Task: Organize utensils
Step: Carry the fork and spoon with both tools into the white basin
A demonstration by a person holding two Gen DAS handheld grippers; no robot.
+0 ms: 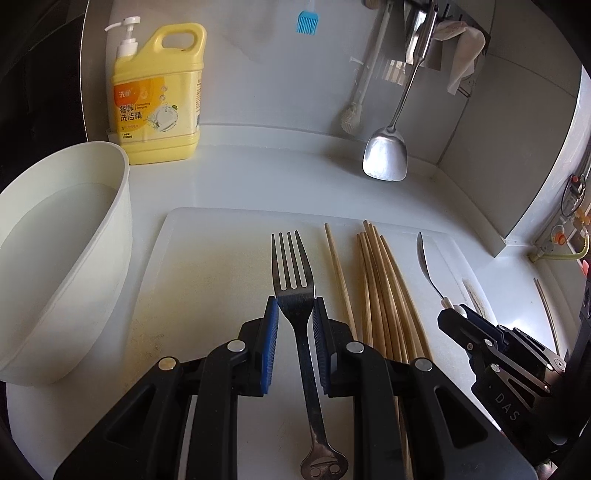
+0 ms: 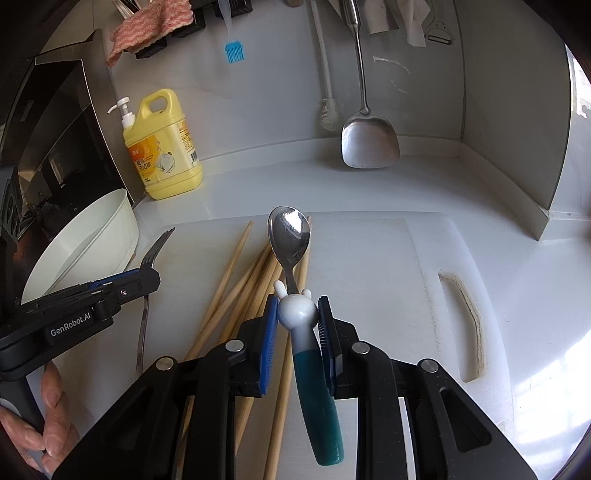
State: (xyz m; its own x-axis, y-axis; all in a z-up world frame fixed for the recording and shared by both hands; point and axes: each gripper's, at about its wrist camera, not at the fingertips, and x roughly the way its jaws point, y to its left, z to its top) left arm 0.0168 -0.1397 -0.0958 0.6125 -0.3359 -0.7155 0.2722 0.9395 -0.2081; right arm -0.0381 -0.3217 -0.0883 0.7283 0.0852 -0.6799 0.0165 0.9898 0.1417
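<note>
My left gripper [image 1: 295,308] is shut on a steel fork [image 1: 293,273] at its neck, tines pointing away, over the white cutting board [image 1: 207,266]. Several wooden chopsticks [image 1: 380,288] lie on the board just right of the fork. My right gripper [image 2: 297,308] is shut on a spoon [image 2: 290,236] with a teal handle and a white rabbit figure, held above the chopsticks [image 2: 240,291]. The right gripper [image 1: 458,317] shows at the right in the left wrist view; the left gripper [image 2: 147,275] shows at the left in the right wrist view.
A white basin [image 1: 62,258] stands left of the board. A yellow detergent bottle [image 1: 159,96] stands at the back left. A steel spatula [image 1: 386,155], a white brush [image 1: 352,118] and a blue silicone brush [image 1: 306,22] hang on the back wall.
</note>
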